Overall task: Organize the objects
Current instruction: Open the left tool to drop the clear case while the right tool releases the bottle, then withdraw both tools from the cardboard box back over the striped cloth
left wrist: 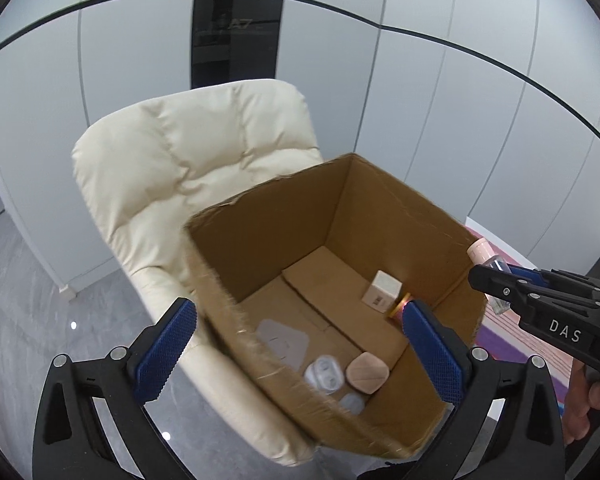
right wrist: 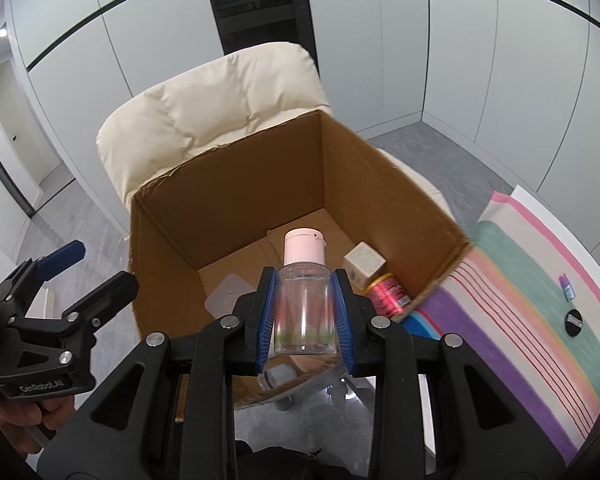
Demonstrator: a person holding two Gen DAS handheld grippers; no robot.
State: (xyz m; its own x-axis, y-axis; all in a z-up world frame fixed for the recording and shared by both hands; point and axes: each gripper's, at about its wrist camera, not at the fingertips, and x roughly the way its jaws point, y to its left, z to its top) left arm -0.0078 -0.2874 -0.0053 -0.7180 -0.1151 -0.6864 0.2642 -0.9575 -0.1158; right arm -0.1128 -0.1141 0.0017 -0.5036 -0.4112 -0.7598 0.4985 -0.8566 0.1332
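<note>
Bottle on its way to the box
The right gripper clamps a clear bottle above the cardboard box, which already holds several items; the left gripper gapes empty; two small things wait on the striped cloth at right.

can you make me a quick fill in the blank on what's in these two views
1. The right gripper is shut on a clear bottle whose cap is ____.
2. The left gripper holds ____.
3. The cardboard box sits on a cream ____.
4. On the striped cloth lies a black disc and a small ____ bottle.

Missing words: pink; nothing; chair; purple
</note>
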